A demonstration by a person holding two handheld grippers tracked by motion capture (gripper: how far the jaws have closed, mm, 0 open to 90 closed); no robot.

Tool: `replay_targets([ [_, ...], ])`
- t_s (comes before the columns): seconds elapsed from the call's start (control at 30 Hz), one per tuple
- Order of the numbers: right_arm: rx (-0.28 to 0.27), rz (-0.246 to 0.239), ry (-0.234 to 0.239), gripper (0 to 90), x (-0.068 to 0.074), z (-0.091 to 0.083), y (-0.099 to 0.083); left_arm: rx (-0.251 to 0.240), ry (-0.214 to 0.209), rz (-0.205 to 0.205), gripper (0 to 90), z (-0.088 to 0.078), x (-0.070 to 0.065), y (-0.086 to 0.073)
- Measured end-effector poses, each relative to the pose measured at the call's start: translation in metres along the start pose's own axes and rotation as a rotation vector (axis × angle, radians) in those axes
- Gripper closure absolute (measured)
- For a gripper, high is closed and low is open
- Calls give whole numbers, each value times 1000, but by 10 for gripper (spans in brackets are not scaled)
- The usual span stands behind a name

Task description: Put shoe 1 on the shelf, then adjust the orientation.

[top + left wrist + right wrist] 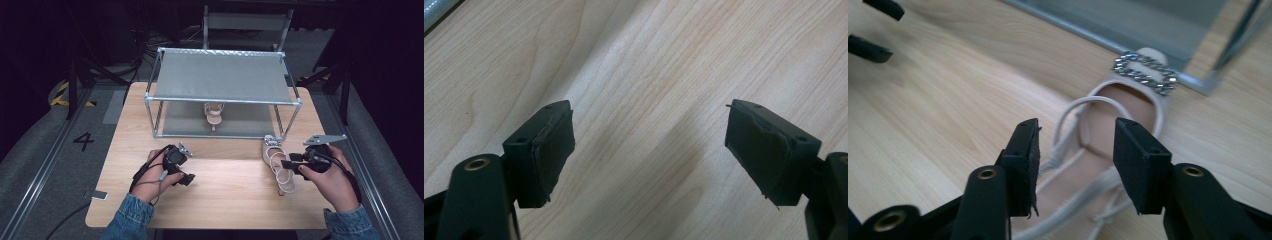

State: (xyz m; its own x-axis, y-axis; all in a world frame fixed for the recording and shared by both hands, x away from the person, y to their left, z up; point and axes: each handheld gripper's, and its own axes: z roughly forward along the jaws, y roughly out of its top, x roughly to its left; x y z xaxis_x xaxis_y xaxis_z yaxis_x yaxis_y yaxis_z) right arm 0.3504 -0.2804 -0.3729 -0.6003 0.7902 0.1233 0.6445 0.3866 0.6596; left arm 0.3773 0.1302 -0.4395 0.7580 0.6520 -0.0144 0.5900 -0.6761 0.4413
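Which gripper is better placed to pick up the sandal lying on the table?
The right gripper: its open fingers already straddle the sandal. The left gripper is over bare table.

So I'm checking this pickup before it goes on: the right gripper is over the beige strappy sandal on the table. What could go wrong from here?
1. The right gripper stands open over the beige strappy sandal, near its thin loose straps. Closing there may catch only a strap, so the shoe could dangle or slip.
2. The sandal's toe lies near the silver metal rack's corner post; lifting forward could knock it.
3. The left gripper is open over bare wooden table, too far away to steady the shoe.
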Motion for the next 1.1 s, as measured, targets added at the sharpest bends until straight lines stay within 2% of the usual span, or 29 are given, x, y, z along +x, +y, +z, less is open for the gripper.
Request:
replay_targets([
  [0.13,56,-11,18,486,3,19,-1,-2,0,-3,205,-2,-1,-2],
  [0.23,72,-7,32,464,6,31,0,0,9,-8,205,-3,0,-5],
  [0.47,131,-29,-27,435,7,57,3,0,19,-30,205,-8,3,-17],
  [0.57,149,-25,-23,435,6,67,5,5,27,-58,205,-11,5,-24],
  [0.67,173,-36,-27,442,5,75,5,6,42,-57,205,-12,6,-28],
  [0.77,191,-40,-22,448,2,85,6,6,39,-73,205,-14,7,-34],
  [0.8,201,-33,-18,455,3,87,6,6,44,-73,206,-14,7,-35],
  [0.9,203,-57,-35,503,4,92,7,8,47,-79,205,-15,8,-38],
  [1.0,194,-95,-80,595,3,99,6,11,46,-88,205,-16,8,-40],
  [1.03,194,-95,-80,595,3,99,6,11,46,-88,205,-16,8,-40],
  [1.1,193,-121,-109,711,1,99,6,3,49,-82,205,-17,8,-40],
])
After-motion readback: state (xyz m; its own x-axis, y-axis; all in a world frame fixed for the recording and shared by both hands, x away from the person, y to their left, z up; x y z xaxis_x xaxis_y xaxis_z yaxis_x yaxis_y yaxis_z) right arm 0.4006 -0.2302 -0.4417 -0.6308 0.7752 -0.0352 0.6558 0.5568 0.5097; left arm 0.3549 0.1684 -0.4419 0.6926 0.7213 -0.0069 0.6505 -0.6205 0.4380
